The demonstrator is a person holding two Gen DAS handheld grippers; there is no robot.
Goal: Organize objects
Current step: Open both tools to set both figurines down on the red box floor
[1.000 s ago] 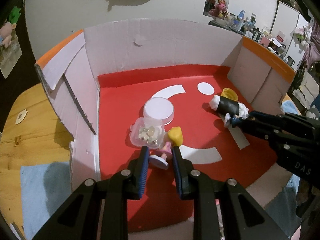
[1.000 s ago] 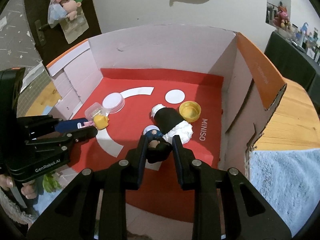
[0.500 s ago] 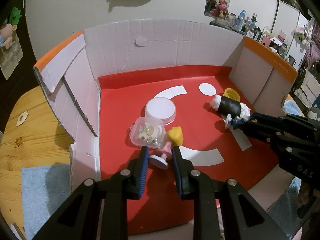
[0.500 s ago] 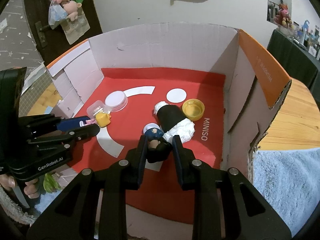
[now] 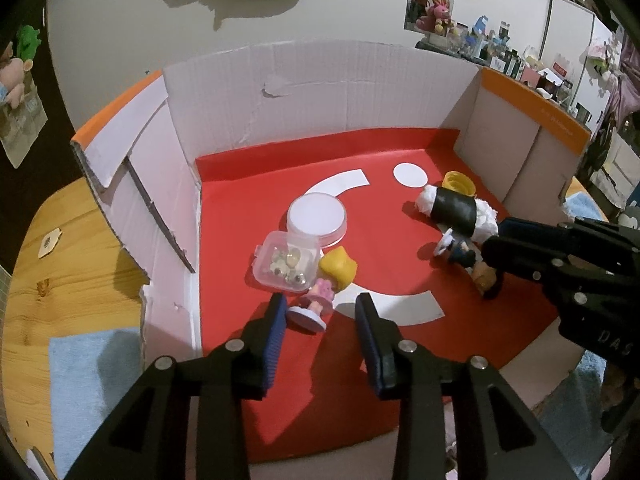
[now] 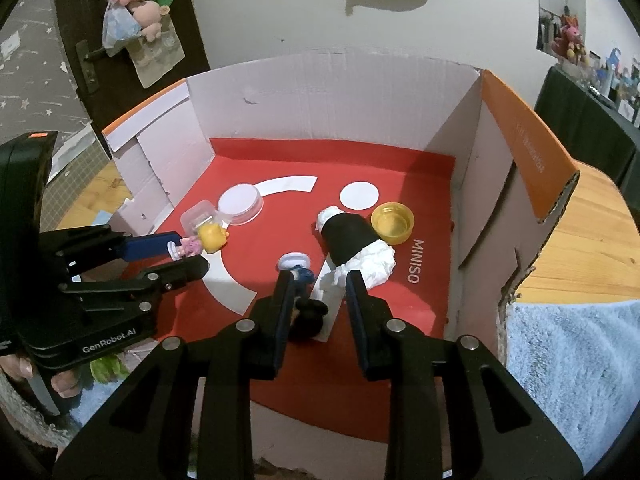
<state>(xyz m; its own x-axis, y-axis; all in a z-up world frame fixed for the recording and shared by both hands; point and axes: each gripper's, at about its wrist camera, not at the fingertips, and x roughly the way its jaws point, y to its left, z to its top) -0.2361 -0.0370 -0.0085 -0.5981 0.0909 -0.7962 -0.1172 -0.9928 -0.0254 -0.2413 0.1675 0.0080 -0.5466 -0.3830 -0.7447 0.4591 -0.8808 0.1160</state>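
Your left gripper had just been opening — its jaws stood apart with the pink, yellow-haired figure lying loose between them on the red floor of the cardboard box, its head against the small clear case. Your right gripper had also let go: the dark-hatted blue figure lay between its spread jaws, resting against the left one with a clear gap at the right, beside the black-and-white roll. Both figures looked delivered, so pulling back seemed the sensible next step.
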